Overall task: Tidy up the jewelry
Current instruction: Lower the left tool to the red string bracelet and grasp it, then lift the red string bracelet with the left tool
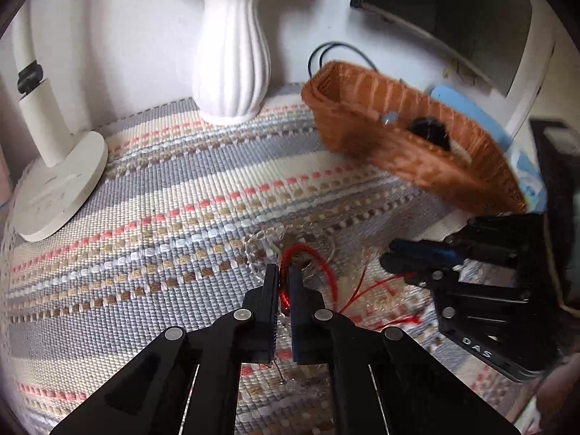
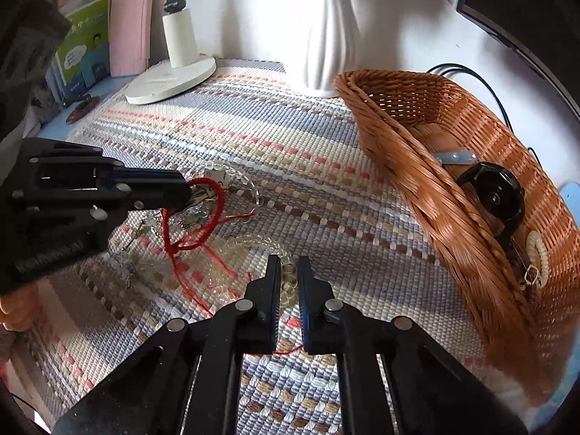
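Note:
A tangle of jewelry lies on the woven mat: a red cord bracelet (image 1: 308, 253) (image 2: 206, 203) and clear bead bracelets (image 1: 259, 243) (image 2: 250, 250). My left gripper (image 1: 284, 272) (image 2: 186, 195) is shut on the red cord. My right gripper (image 2: 289, 264) (image 1: 388, 253) is shut on a clear bead bracelet, just right of the tangle. The orange wicker basket (image 1: 362, 137) (image 2: 417, 166) stands to the right. It holds a black watch (image 2: 496, 192), a cream bead bracelet (image 2: 536, 250) and a grey clip (image 2: 456, 157).
A white ribbed vase (image 1: 232, 54) (image 2: 330, 36) stands at the back. A white lamp base (image 1: 54, 188) (image 2: 170, 79) is at the back left. Books (image 2: 87, 43) lean on the wall at left. A black cable (image 2: 471, 72) runs behind the basket.

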Demonstrator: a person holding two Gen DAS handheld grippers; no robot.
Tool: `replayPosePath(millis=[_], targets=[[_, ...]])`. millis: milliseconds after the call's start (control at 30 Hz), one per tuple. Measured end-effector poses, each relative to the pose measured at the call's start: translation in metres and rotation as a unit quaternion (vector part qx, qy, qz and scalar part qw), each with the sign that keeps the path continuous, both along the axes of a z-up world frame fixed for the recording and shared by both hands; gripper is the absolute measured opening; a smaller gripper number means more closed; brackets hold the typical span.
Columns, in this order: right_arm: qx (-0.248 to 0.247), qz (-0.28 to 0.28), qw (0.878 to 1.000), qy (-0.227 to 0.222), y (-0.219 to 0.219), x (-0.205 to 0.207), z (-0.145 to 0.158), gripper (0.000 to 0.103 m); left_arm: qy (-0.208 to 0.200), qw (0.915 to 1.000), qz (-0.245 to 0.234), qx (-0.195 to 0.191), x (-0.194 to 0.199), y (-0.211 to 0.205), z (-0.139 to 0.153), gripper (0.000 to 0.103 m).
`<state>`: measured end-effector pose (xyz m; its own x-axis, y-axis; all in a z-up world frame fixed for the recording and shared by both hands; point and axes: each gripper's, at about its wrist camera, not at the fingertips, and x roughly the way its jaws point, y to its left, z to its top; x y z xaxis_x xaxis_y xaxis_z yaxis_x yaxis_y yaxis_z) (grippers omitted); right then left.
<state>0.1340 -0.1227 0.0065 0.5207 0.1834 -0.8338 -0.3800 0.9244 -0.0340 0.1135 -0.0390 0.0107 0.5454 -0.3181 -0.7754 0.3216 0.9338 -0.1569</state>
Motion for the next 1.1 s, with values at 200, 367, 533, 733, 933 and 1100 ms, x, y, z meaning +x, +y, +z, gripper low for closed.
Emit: replayPosePath(millis=[200,367,533,733,933,1100], targets=[[0.036,-0.016,0.999,-0.010,-0.018,-0.001,0.011,0.010,-0.022,0.9989,-0.002,-0.041,-0.005,0.011,0.018,0.005],[0.057,-0.025,0.998,-0.013,-0.027,0.000,0.015,0.010,-0.022,0.9983,-0.006,-0.054,-0.007,0.014,0.023,0.005],[0.071,-0.030,0.997,-0.004,-0.033,-0.001,0.012,0.010,0.004,0.9991,0.004,-0.041,-0.002,0.012,0.014,0.035],[0.076,-0.026,0.997,-0.002,-0.032,-0.001,0.012,0.010,0.032,0.9994,0.008,-0.014,0.015,-0.001,-0.007,0.044],[0.079,-0.028,0.996,-0.007,-0.036,-0.004,0.014,0.010,0.028,0.9986,0.011,-0.042,0.011,0.008,-0.004,0.013],[0.088,-0.033,0.995,-0.023,-0.041,-0.008,0.022,0.010,-0.005,0.9970,0.001,-0.078,-0.010,0.017,0.025,0.013]])
